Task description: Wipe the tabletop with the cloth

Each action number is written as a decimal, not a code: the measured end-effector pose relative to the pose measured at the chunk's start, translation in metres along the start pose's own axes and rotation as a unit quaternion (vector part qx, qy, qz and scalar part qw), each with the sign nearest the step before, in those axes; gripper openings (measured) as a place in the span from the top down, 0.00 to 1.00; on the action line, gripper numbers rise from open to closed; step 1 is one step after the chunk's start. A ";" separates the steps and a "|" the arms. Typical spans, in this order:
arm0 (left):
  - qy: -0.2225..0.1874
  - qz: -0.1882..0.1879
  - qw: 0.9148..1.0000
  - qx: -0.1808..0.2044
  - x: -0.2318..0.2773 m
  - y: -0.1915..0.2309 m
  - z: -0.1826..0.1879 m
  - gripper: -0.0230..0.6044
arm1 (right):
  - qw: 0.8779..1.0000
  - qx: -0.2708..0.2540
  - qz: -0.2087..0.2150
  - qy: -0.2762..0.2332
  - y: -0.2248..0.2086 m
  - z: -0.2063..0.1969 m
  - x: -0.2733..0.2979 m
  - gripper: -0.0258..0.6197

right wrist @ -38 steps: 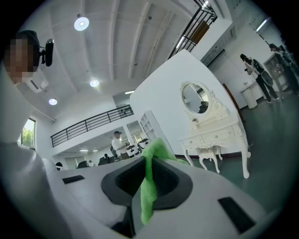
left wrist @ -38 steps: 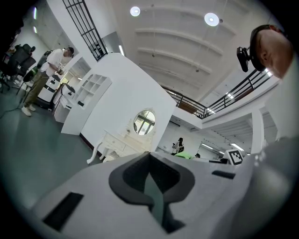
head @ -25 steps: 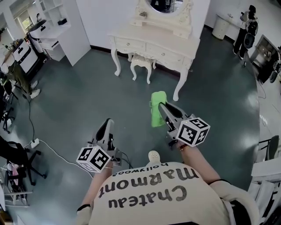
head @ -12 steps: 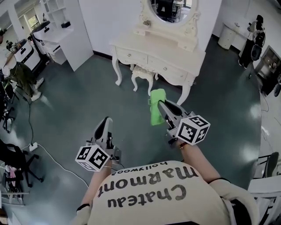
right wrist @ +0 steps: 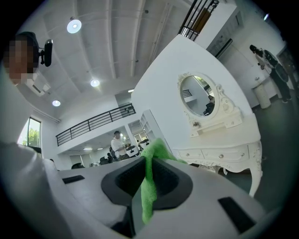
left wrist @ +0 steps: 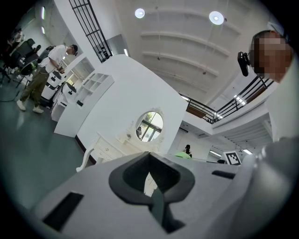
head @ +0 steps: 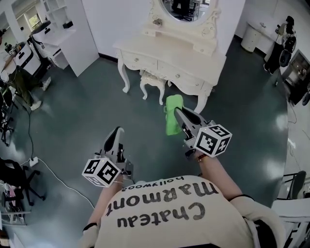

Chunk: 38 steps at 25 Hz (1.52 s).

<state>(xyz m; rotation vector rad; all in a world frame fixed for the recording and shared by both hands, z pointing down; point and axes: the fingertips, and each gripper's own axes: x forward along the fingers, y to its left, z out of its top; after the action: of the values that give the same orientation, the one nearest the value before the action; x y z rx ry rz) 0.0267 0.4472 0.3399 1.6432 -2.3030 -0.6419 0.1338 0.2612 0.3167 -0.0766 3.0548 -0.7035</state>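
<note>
Cloth [head: 172, 115], bright green, is pinched between the jaws of the right gripper [head: 179, 116], which are closed on it. In the right gripper view a narrow fold runs down the slit between the dark pads [right wrist: 173, 184] and bunches up above them. In the head view the rest hangs from the gripper's tip, crumpled, in the air over the dark floor [head: 82, 111]. It is short of the white table [head: 160, 46] and touches neither the tabletop nor a leg.

The left gripper [head: 117, 133] is held lower and to the left, well apart from the cloth. Its jaws are closed together with nothing between them. The left gripper view shows only the table through the hollow in its pads, with the jaw edges meeting below that.

An oval mirror [head: 186, 6] stands at the back of the table, and a small white stool [head: 152, 79] sits under its front edge.

Each gripper has a cube with black and white square markers, the right cube [head: 212, 140] and the left cube [head: 101, 172]. The markers bear no letters.

The person's pale shirt [head: 164, 213] fills the bottom of the head view, printed in dark letters "Chateau Marmont", with a smaller "hollywood" by the collar. No other writing is clear enough to read
</note>
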 end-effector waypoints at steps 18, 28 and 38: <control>0.048 -0.049 0.997 -0.022 0.113 0.029 -0.009 0.95 | 0.997 0.025 -0.074 0.001 -0.084 0.010 0.037 0.87; 0.070 -0.089 0.993 -0.019 0.215 0.060 0.021 0.95 | 0.993 0.030 -0.109 -0.020 -0.135 0.053 0.101 0.87; 0.082 -0.118 0.990 -0.018 0.299 0.092 0.050 0.95 | 0.989 0.030 -0.139 -0.043 -0.177 0.091 0.158 0.87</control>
<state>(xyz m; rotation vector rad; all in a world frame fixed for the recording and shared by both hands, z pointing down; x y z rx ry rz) -0.1734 0.2017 0.3236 1.8914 -1.9913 -0.5689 -0.0142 0.0546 0.3133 -0.5255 2.9661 -0.7808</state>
